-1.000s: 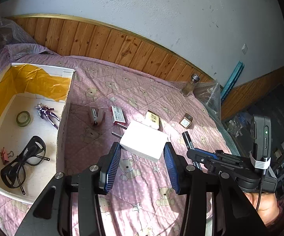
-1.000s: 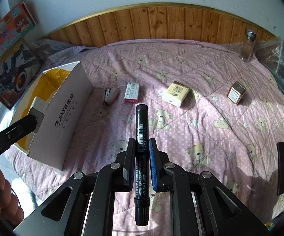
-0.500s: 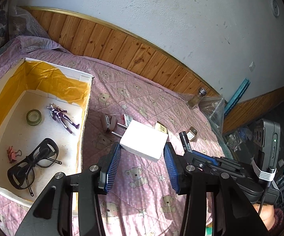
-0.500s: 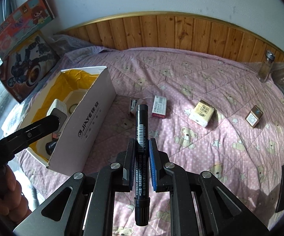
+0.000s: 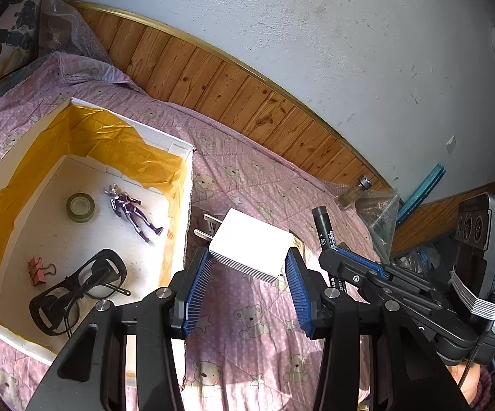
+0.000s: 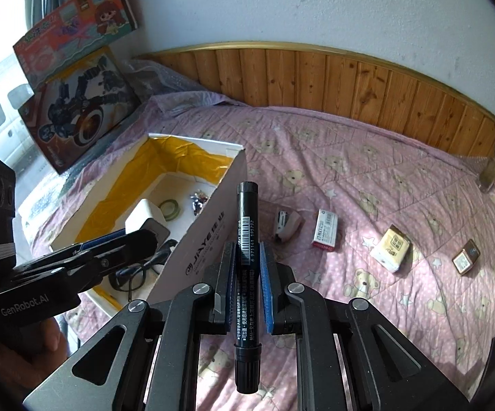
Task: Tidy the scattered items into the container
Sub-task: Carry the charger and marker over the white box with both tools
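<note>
Left wrist view: left gripper [image 5: 250,275] squeezing white plug [image 5: 249,250], box [image 5: 179,205] just left of it. Right gripper [image 6: 247,260] pinching black marker [image 6: 245,239], 4 small things ahead.

Your left gripper [image 5: 247,274] carries the charger [image 5: 251,250] leftward until it sits at the box [image 5: 182,212] wall, over the opening in the right view; your right gripper [image 6: 247,274] brings the marker [image 6: 246,239] closer to the box too
</note>
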Available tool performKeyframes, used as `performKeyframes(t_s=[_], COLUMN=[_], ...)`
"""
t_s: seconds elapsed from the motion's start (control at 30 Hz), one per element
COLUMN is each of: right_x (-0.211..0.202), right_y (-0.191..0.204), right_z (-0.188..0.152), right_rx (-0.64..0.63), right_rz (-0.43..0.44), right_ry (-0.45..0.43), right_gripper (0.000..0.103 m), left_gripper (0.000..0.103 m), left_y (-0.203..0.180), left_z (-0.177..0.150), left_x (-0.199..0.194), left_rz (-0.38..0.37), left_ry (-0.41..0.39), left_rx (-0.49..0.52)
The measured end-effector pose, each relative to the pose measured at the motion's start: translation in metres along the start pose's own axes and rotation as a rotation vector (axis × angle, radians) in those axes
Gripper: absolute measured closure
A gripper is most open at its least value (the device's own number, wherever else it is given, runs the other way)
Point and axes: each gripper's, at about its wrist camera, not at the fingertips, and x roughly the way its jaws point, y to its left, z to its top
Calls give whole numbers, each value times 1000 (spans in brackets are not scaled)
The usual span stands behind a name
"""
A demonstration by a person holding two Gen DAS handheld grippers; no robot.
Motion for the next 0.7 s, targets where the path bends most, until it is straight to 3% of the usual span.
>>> performKeyframes(t_s=[0.7], right_x=[23], right_y=[62], right_z=[44], right_rx=[-157], right_rz=[72], right_ry=[-19], right_gripper=[89], left_gripper=[57], left_y=[58], left_z=[17], left_x=[-9], left_rz=[53], left_ry=[-26], left_rx=[-143])
